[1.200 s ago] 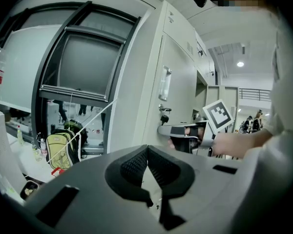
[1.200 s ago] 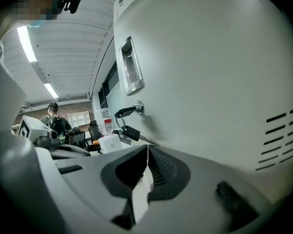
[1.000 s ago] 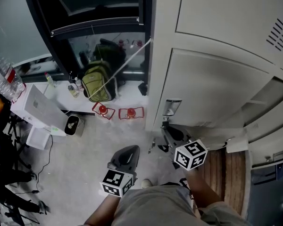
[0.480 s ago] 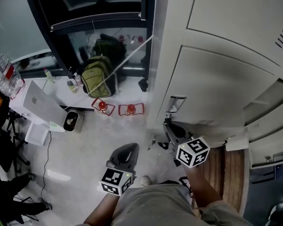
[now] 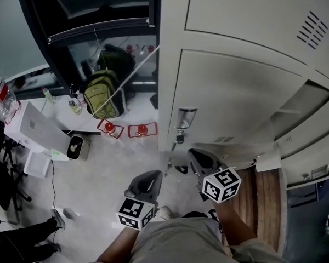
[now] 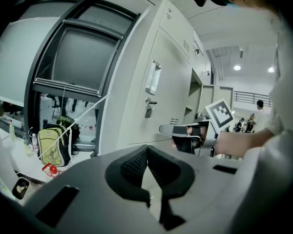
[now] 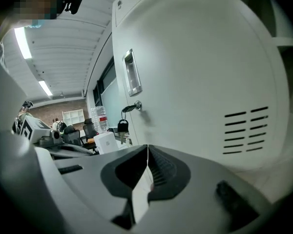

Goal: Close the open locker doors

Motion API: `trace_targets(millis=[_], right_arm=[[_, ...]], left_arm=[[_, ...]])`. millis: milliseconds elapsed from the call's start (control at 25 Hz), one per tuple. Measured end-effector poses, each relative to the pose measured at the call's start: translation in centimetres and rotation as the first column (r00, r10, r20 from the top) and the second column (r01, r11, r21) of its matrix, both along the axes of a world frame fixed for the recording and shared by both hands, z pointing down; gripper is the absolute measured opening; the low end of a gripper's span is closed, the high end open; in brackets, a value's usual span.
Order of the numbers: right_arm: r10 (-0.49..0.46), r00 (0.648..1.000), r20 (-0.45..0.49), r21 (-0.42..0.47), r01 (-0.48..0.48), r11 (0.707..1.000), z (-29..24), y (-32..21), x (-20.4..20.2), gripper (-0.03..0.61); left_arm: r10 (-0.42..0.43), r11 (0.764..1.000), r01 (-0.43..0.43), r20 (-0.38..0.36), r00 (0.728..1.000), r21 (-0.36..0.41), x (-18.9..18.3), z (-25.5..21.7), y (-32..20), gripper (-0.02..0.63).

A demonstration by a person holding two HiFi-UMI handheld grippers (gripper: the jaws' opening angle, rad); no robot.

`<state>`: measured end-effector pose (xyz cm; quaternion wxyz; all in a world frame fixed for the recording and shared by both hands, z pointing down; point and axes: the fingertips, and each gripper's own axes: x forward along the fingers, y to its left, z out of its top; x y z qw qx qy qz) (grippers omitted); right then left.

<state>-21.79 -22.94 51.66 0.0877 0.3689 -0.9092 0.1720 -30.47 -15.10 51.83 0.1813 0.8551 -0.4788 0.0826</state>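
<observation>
Though empty, ribbed right gripper (image 7: 147, 149) near louvred door (image 7: 200, 72)

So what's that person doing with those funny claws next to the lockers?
A person stands at the grey lockers with a claw in each hand. The right claw is down low, close to a locker door that has a key hanging from its lock. That door looks not quite closed, since a gap beside it shows the inside. The left claw hangs further back from the lockers. Both claws are shut and hold nothing.
</observation>
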Motion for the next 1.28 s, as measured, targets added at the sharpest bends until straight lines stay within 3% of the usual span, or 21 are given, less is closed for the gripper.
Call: trace_targets(millis=[360,720,1080,1280], right_arm=[[0.078,0.997,0.021,0.002,-0.078,0.997,-0.7,5.4,8.0,0.028],[0.183,0.983,0.023,-0.027,-0.183,0.983,-0.6,10.2,20.9,0.028],[0.298,0.953,0.049,0.017,-0.299,0.954,-4.6,12.6,33.2,0.028],[0.376,0.925,0.056,0.030,-0.378,0.925,-5.5,15.1,39.9,0.028]], left_arm=[[0.139,0.990,-0.139,0.013,0.990,0.007,8.6,-0.6,1.0,0.017],[0.266,0.964,-0.267,0.011,0.964,0.008,21.6,-1.2,3.3,0.017],[0.387,0.922,-0.386,0.001,0.922,0.040,34.0,-3.9,5.0,0.017],[0.462,0.886,-0.461,-0.013,0.887,0.057,40.6,-4.1,5.9,0.015]])
